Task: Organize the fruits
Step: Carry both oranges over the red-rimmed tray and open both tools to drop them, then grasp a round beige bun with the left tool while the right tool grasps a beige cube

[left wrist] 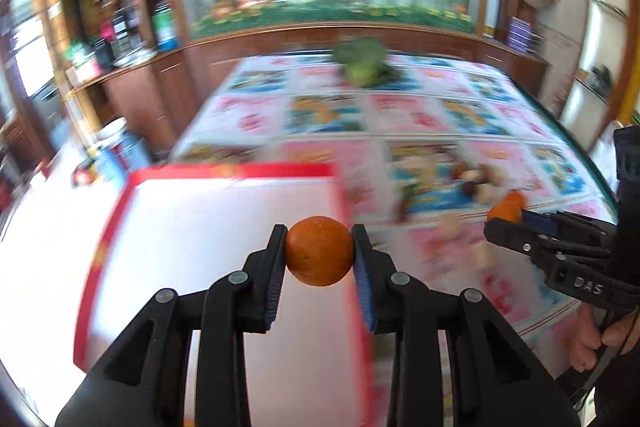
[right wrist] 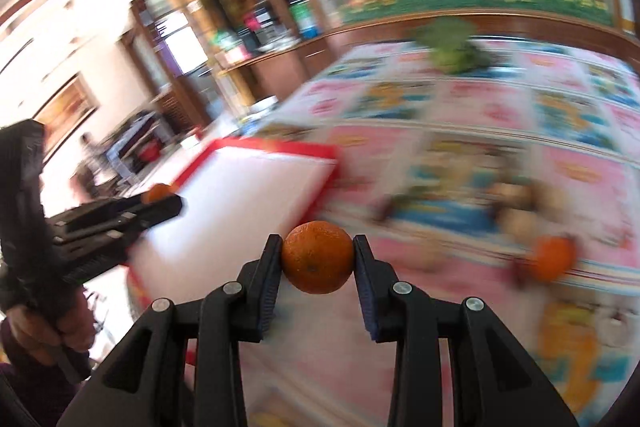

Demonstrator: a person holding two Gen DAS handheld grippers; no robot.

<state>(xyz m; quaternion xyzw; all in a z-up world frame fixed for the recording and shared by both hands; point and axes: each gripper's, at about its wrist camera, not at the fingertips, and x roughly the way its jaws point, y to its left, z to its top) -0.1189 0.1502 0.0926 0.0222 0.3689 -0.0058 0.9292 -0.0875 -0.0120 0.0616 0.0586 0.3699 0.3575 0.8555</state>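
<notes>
While both cameras blur, the left gripper (left wrist: 319,251) clenches one orange (left wrist: 319,250) above the white tray (left wrist: 224,172) with red rim. The right gripper (right wrist: 317,257) grasps a second orange (right wrist: 317,256) over the patterned tablecloth (right wrist: 480,131); a third orange (right wrist: 553,258) lies near it.

My left black plastic two-finger gripper (left wrist: 319,254) has blue ribbed pads (left wrist: 364,287) on its fingers and round silver rivets along the linkage arms at the bottom of the frame. My right black plastic two-finger gripper (right wrist: 317,257) is built the same; seen from the left camera its body carries white letters "DAS". My bare-skinned right hand (left wrist: 592,341) shows below a dark sleeve.
</notes>
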